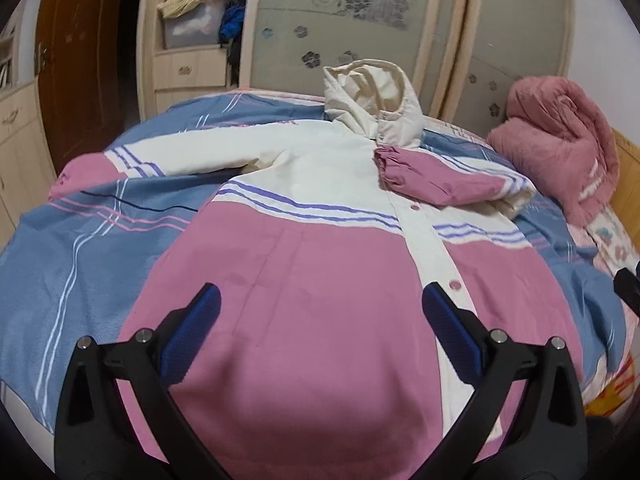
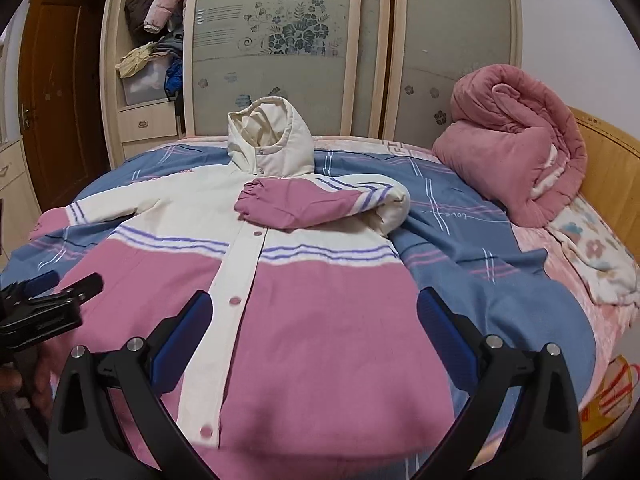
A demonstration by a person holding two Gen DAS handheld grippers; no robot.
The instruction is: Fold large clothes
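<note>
- Left gripper (image 1: 320, 312) and right gripper (image 2: 312, 316) both hang over the hem with fingers spread wide, gripping nothing.
- Bed (image 2: 472, 280) carries the jacket (image 2: 304, 320), front up, long axis running away toward the hood (image 2: 272, 140).
- Right sleeve (image 2: 316, 202) is folded across the chest.
- Left sleeve (image 1: 160, 156) lies stretched outward, nearer the left gripper; likely next fold.

The jacket (image 1: 304, 280) is smooth matt cloth. The quilt (image 2: 516, 160) looks fuzzy. The wardrobe doors (image 2: 280, 60) are frosted glass in pale wood.
</note>
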